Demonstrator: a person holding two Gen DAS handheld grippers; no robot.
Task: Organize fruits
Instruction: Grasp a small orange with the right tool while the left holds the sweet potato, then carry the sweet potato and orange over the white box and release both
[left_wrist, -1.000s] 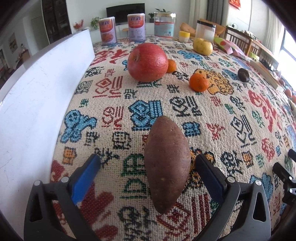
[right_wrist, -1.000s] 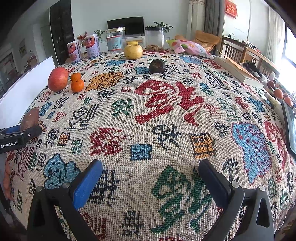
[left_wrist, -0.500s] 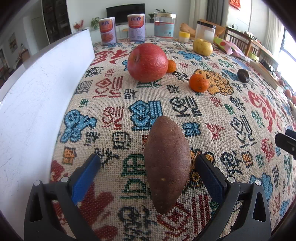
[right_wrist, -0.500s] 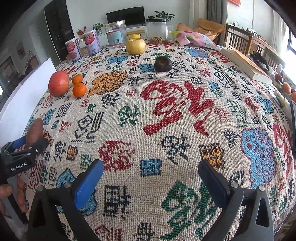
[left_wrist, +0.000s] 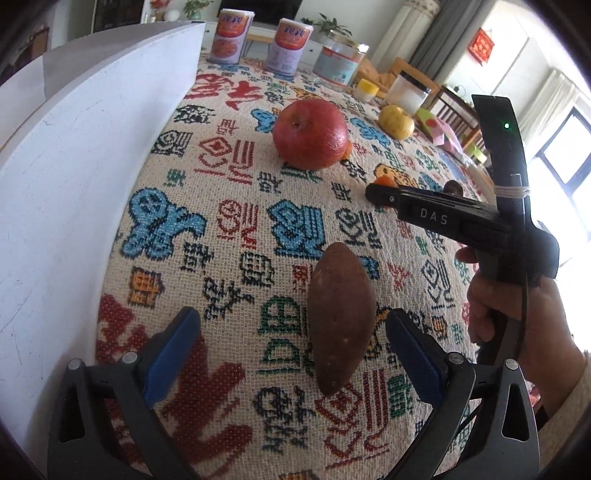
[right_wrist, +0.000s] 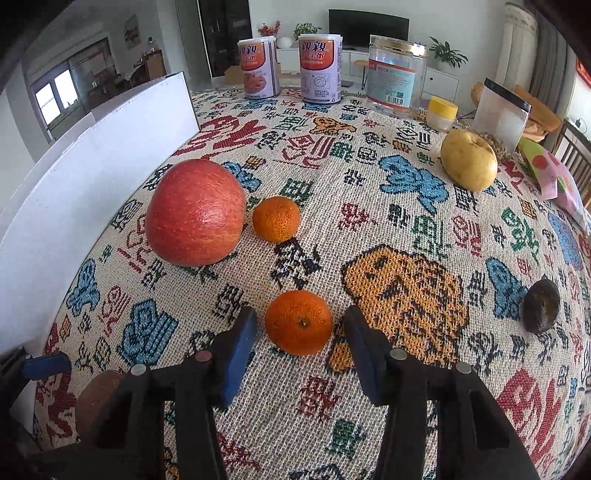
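Between your right gripper (right_wrist: 300, 339) pads sits the near tangerine (right_wrist: 299, 322), on the patterned tablecloth (right_wrist: 406, 236) just in front of the apple (right_wrist: 195, 212) and a second tangerine (right_wrist: 276, 218). Jaws are closing; a thin gap shows each side, so no contact yet. Keep the pads level with the fruit's widest girth and centred, or it will likely roll out forward. Squeeze gently; the peel looks soft. Lift straight up before travelling. Your left gripper (left_wrist: 291, 354) stands wide open astride the sweet potato (left_wrist: 341, 319), pads clear of it. Hold that hand steady meanwhile, beside the white board (left_wrist: 74, 177).
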